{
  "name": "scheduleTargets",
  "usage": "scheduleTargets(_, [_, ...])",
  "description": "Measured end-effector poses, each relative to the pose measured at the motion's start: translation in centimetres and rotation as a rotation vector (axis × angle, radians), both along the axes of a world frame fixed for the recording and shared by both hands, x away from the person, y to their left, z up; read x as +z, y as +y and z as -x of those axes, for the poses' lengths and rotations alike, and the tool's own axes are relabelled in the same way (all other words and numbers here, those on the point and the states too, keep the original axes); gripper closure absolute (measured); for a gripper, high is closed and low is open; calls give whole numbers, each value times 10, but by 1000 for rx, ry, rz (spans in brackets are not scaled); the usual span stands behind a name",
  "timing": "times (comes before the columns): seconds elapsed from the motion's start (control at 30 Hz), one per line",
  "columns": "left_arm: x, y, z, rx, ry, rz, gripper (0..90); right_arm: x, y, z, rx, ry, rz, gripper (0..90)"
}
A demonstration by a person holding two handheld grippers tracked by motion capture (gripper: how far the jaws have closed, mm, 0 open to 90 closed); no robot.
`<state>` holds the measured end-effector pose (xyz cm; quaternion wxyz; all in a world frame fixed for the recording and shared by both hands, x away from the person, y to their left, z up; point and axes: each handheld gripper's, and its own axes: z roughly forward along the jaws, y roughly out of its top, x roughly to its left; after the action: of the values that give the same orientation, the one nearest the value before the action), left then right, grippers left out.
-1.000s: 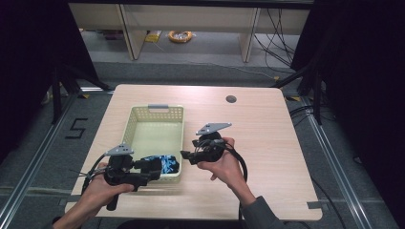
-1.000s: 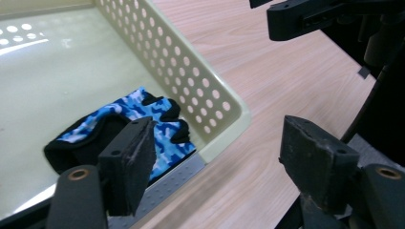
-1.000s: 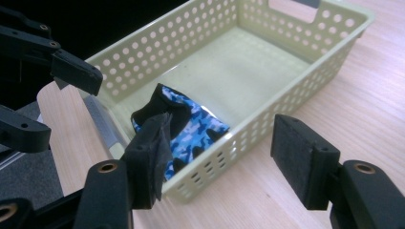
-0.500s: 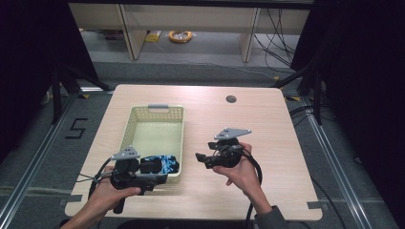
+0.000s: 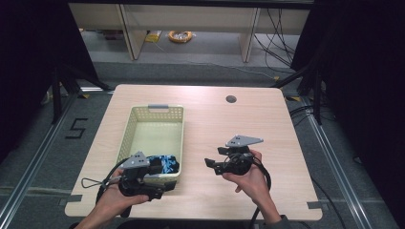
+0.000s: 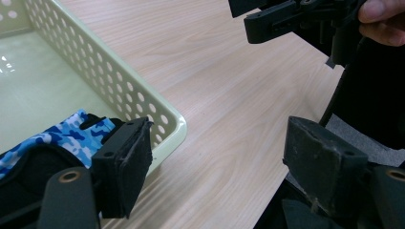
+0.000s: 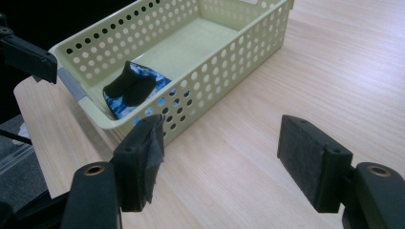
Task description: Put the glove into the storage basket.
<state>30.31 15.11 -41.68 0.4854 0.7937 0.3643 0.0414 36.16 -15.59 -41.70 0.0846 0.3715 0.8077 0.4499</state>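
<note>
Our left gripper (image 5: 165, 187) has its jaws wide apart and holds nothing. Our right gripper (image 5: 212, 160) is wide too, and empty. Both hang over the wooden surface (image 5: 210, 119), just beside the pale green basket (image 5: 179, 138). The blue camouflage cloth (image 5: 167, 163) lies in the basket's near end. We think the putting-in step is done. Next, we would just move our hands back.

obstacle: basket (image 5: 152, 125) left-centre | free: bare table (image 5: 248, 119) to its right
</note>
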Motion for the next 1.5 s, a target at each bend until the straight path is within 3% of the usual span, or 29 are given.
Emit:
scheduleTargets(0.03, [-1, -1, 1, 10, -1, 0, 243, -2, -2, -1, 9, -19, -7, 333])
scheduleTargets(0.1, [-3, -1, 2, 1, -4, 0, 244, -1, -4, 2, -9, -13, -1, 323])
scheduleTargets(0.13, [-3, -2, 3, 3, -6, -2, 245, -1, -3, 4, -14, 13, -17, 322])
scheduleTargets(0.17, [-5, -2, 3, -2, -4, 7, 245, -2, -5, 3, 1, -19, -8, 321])
scheduleTargets(0.27, [-8, -2, 4, -3, -2, -9, 247, -3, -6, 7, -9, 9, -21, 313])
scheduleTargets(0.37, [-9, -3, 7, -2, -5, -11, 248, -6, -9, 8, -1, -19, -20, 308])
scheduleTargets(0.4, [-9, -3, 8, -7, -12, -14, 250, -5, -10, 10, -10, 14, -30, 306])
scheduleTargets(0.53, [-12, -3, 12, -4, 1, 2, 252, -7, -12, 15, -4, 33, -67, 303])
scheduleTargets(0.57, [-13, -3, 13, -3, 1, 0, 252, -9, -13, 15, 0, 12, -59, 302])
scheduleTargets(0.6, [-14, -3, 14, -12, 3, -2, 253, -9, -13, 17, -7, 34, -63, 301])
scheduleTargets(0.73, [-18, -3, 18, -21, -4, -12, 254, -13, -15, 18, -3, 31, -65, 298])
scheduleTargets(0.77, [-20, -3, 19, -19, 7, -5, 255, -15, -17, 17, 7, 4, -52, 298])
scheduleTargets(0.9, [-24, -5, 21, -28, 16, -1, 255, -18, -18, 21, -9, 43, -64, 295])
scheduleTargets(1.0, [-28, -6, 23, -36, 23, -6, 255, -22, -19, 22, -10, 32, -52, 293])
scheduleTargets(1.1, [-31, -8, 26, -34, 37, 5, 255, -25, -20, 26, -13, 52, -63, 290])
scheduleTargets(1.13, [-32, -9, 27, -32, 30, 1, 255, -27, -22, 25, 5, 34, -65, 290])
scheduleTargets(1.17, [-33, -9, 28, -37, 22, -4, 256, -26, -22, 28, -19, 52, -67, 290])
scheduleTargets(1.23, [-35, -8, 28, -54, 29, -12, 256, -29, -24, 28, -11, 27, -69, 289])
scheduleTargets(1.33, [-40, -9, 29, -45, 23, -16, 256, -32, -25, 31, -22, 46, -75, 288])
scheduleTargets(1.4, [-44, -10, 30, -57, 13, -33, 256, -34, -26, 32, -18, 44, -67, 288])
scheduleTargets(1.43, [-46, -10, 32, -54, 17, -58, 256, -35, -27, 31, -7, 22, -59, 288])
scheduleTargets(1.47, [-47, -10, 34, -53, 25, -49, 256, -36, -25, 33, -16, 55, -75, 287])
scheduleTargets(1.5, [-48, -10, 34, -70, 5, -65, 256, -36, -26, 33, -13, 51, -61, 287])
